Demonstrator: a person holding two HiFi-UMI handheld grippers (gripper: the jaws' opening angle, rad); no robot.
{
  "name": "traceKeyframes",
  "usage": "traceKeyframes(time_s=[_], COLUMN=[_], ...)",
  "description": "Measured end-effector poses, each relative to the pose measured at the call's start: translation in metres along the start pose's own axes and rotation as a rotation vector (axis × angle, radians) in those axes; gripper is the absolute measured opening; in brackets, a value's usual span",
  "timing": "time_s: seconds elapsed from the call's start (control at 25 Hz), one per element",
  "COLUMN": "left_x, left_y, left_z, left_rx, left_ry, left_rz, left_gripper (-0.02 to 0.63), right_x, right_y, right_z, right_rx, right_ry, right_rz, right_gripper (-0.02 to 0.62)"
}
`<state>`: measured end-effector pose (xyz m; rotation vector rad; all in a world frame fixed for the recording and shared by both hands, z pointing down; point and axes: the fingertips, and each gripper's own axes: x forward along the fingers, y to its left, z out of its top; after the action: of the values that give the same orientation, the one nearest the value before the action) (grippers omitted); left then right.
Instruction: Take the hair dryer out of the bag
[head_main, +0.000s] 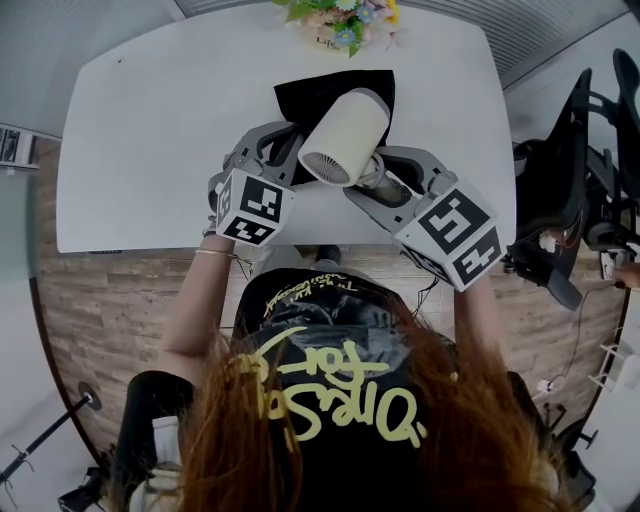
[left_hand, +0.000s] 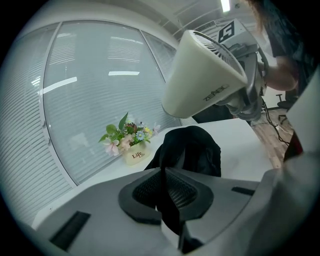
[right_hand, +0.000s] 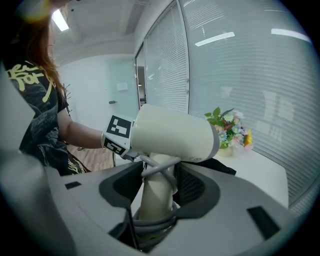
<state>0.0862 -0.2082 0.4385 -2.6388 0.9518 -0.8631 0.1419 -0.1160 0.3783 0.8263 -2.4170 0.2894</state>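
Hair dryer (head_main: 345, 135): nozzle twd bag (head_main: 300, 95), grille up.

On the white flower pot (left_hand: 136, 155), in the left gripper view: "Life" in dark script, perhaps written twice. On the barrel of the hair dryer (left_hand: 200, 75): grey brand lettering, too unclear to spell. On the person's black shirt (head_main: 320, 340): large yellow stylised characters, not legible.
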Motion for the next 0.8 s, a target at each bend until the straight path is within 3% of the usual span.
traceKeyframes(time_s=[0.8], left_x=[0.007], left_y=[-0.02], left_z=[0.008], left_rx=[-0.007], left_ry=[-0.024], left_rz=[-0.073], left_gripper=[0.02], right_x=[0.02], right_y=[-0.042], right_z=[0.052], right_rx=[-0.021], right_ry=[-0.03], right_rz=[-0.017], right_gripper=[0.207])
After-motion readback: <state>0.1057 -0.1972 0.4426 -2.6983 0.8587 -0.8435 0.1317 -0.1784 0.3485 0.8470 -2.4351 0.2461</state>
